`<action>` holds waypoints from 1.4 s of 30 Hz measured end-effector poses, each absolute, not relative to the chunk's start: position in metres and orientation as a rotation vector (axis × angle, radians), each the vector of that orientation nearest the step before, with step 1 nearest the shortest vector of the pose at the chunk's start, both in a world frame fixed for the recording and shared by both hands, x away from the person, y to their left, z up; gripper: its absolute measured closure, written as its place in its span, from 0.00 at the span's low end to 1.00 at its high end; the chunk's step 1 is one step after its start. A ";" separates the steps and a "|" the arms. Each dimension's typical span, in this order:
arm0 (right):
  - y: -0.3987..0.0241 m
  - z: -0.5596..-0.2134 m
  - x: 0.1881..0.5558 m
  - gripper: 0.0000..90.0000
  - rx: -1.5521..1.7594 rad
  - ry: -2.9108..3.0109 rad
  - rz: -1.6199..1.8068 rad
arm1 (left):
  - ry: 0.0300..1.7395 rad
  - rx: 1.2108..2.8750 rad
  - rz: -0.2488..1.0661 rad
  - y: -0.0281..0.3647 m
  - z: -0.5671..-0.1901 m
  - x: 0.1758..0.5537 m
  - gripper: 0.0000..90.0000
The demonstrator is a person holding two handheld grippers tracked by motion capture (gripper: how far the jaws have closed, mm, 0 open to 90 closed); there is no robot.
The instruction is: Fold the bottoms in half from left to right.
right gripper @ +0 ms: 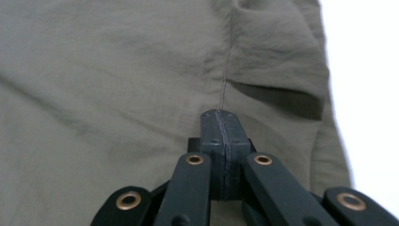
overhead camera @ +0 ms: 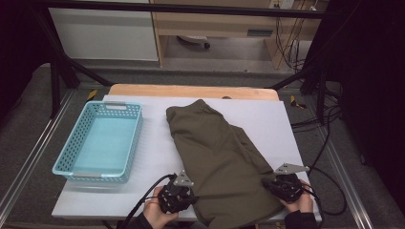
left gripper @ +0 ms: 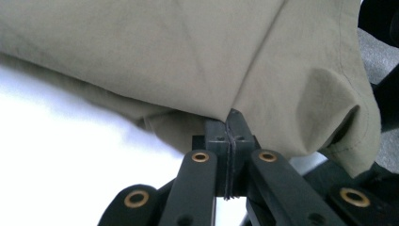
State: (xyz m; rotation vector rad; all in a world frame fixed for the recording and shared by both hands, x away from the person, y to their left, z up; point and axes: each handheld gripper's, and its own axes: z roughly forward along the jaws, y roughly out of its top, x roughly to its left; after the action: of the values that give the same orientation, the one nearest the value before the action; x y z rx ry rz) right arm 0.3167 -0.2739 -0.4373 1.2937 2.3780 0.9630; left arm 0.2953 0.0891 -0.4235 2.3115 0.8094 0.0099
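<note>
Olive-green garment (overhead camera: 219, 152), turquoise basket (overhead camera: 100, 143) (perforated walls), white table cover (overhead camera: 157, 157), black grippers.

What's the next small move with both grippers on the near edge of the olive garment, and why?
Probably lift both together and carry the near edge toward the far end to fold it. The left gripper and right gripper have their jaws closed at the olive garment, which lies flat on the white table.

Both hands low, left gripper (overhead camera: 177, 196) and right gripper (overhead camera: 285, 186) apparently clamped tight.
</note>
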 end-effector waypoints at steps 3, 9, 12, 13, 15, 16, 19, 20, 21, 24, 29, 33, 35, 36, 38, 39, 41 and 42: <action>-0.273 -0.438 0.315 1.00 1.294 2.380 0.960 | 0.822 2.321 0.021 0.091 -0.429 0.294 0.99; -0.270 -0.433 0.314 0.80 1.264 2.334 1.054 | 0.791 2.307 0.027 0.091 -0.430 0.295 0.96; -0.269 -0.425 0.317 0.67 1.226 2.289 1.118 | 0.789 2.308 0.056 0.093 -0.427 0.296 0.82; -0.268 -0.421 0.319 0.63 1.218 2.286 1.131 | 0.792 2.307 0.065 0.095 -0.426 0.297 0.75; -0.265 -0.413 0.326 0.49 1.196 2.249 1.152 | 0.798 2.298 0.076 0.098 -0.423 0.300 0.63; -0.262 -0.409 0.330 0.46 1.185 2.239 1.165 | 0.797 2.294 0.083 0.100 -0.422 0.301 0.57; -0.251 -0.400 0.348 0.35 1.162 2.232 1.192 | 0.798 2.289 0.122 0.104 -0.419 0.303 0.41; -0.248 -0.399 0.353 0.34 1.160 2.238 1.187 | 0.801 2.280 0.128 0.106 -0.419 0.304 0.38; -0.243 -0.396 0.362 0.33 1.140 2.246 1.179 | 0.807 2.275 0.126 0.108 -0.418 0.306 0.34; -0.230 -0.392 0.381 0.34 1.144 2.259 1.170 | 0.825 2.257 0.143 0.113 -0.417 0.308 0.23; -0.208 -0.397 0.418 0.46 1.191 2.274 1.155 | 0.840 2.264 0.142 0.116 -0.420 0.313 0.14; -0.200 -0.408 0.439 0.70 1.233 2.267 1.133 | 0.854 2.265 0.141 0.117 -0.424 0.316 0.13; -0.198 -0.414 0.446 0.80 1.233 2.269 1.099 | 0.860 2.266 0.142 0.118 -0.425 0.317 0.12; -0.198 -0.416 0.448 0.87 1.236 2.268 1.093 | 0.861 2.264 0.143 0.119 -0.425 0.317 0.12; -0.201 -0.417 0.451 0.95 1.246 2.249 1.093 | 0.864 2.260 0.148 0.119 -0.425 0.318 0.12; -0.203 -0.417 0.451 0.97 1.250 2.244 1.091 | 0.867 2.258 0.146 0.120 -0.425 0.318 0.12; -0.210 -0.418 0.453 0.98 1.264 2.214 1.077 | 0.867 2.258 0.143 0.120 -0.425 0.318 0.13; -0.212 -0.418 0.454 0.98 1.265 2.197 1.063 | 0.867 2.257 0.141 0.119 -0.426 0.318 0.13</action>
State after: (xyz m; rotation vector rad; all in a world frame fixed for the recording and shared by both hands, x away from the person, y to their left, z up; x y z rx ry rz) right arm 0.4538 -0.2119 -0.4180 1.2647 2.1969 1.0634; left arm 0.3185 0.1195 -0.4256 2.2567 0.8669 0.1415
